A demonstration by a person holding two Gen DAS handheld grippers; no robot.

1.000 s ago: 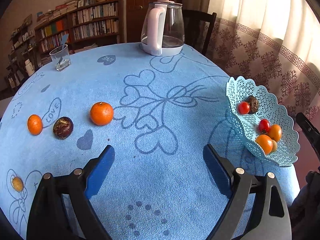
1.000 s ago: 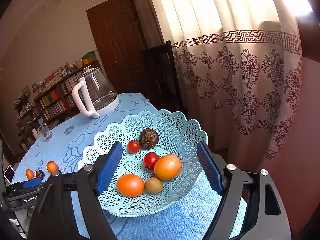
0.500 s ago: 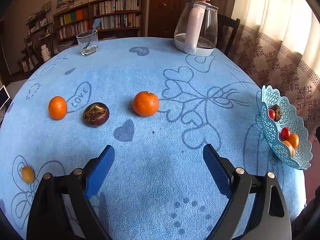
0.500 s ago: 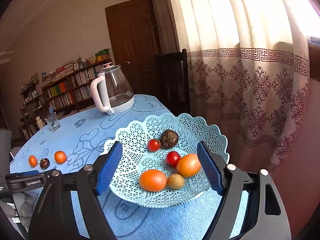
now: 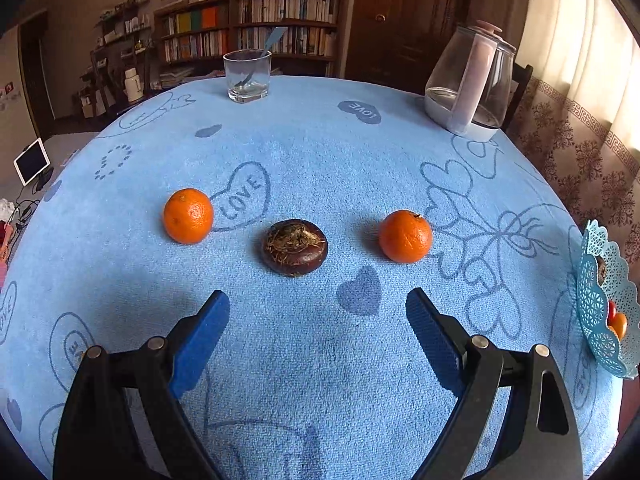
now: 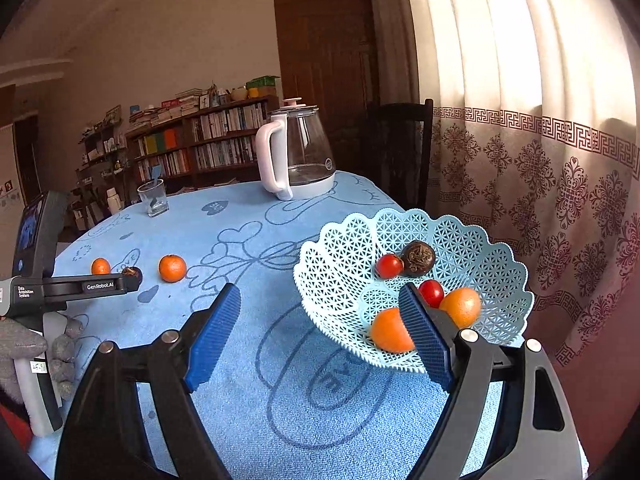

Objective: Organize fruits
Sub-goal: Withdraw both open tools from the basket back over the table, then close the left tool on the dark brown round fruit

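The left gripper (image 5: 318, 308) was held with jaws spread wide and nothing between them, above the blue tablecloth (image 5: 320, 152). Just ahead of it a dark brown fruit (image 5: 295, 246) lay on the cloth, between a left mandarin (image 5: 188, 216) and a right mandarin (image 5: 405, 236), none touching. The right gripper (image 6: 320, 306) was likewise spread and empty, beside the lattice basket (image 6: 344, 248). In the basket, two orange fruits, two red tomatoes and one dark brown fruit were noted. A glass kettle (image 6: 298, 154) and a tumbler (image 5: 247, 76) stood at the far edge.
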